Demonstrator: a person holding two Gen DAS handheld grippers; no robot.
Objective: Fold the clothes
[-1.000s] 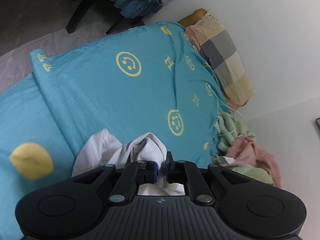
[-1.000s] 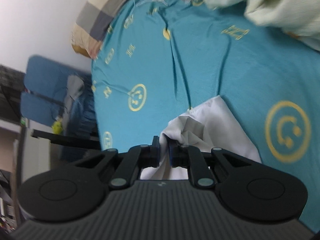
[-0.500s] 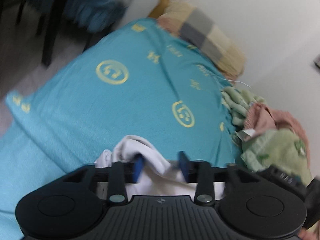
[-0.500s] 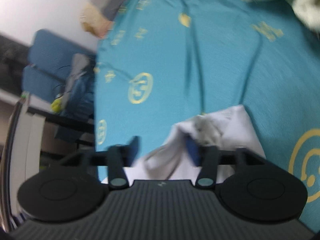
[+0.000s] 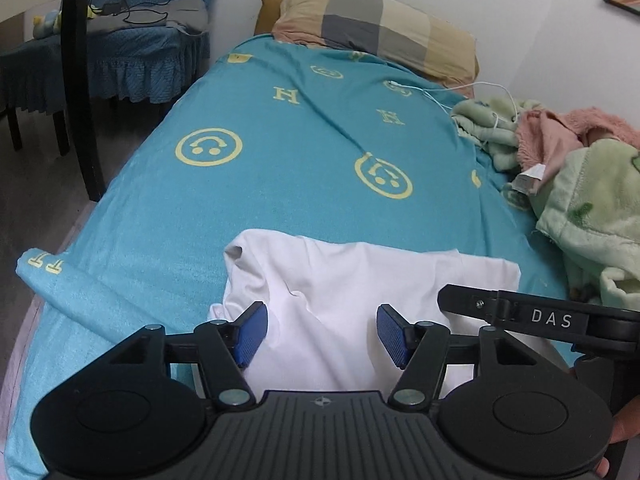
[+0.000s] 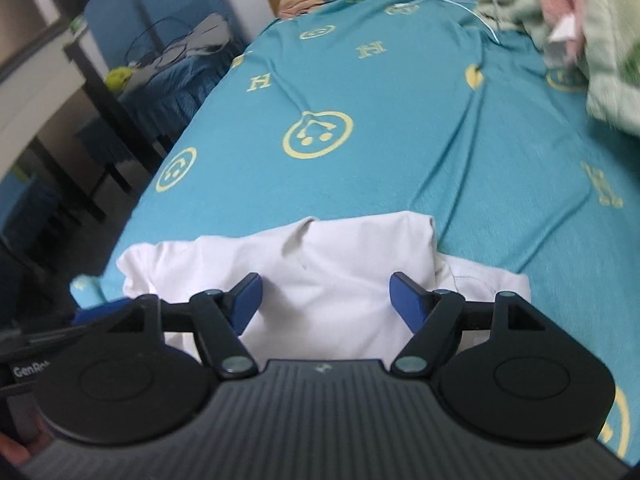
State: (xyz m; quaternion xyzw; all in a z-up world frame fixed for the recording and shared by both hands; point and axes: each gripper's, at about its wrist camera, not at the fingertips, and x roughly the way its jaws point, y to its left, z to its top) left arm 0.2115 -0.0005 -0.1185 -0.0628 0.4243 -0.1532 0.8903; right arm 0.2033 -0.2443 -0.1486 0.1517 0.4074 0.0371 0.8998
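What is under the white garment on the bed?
The white garment lies directly on the teal bedsheet, which shows all around it. Whatever is beneath the cloth, including its own lower layers, is covered.

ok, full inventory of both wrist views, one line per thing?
white garment: 1, white, near end of bed, lying loose
bedsheet: 1, teal with yellow prints, covers bed
pillow: 1, tan and grey check, head of bed
blankets: heap, green and pink, right side by wall
cable: 1, white, near pillow
chair: 1, blue cover, left of bed
left gripper: open, over garment
right gripper: open, over garment
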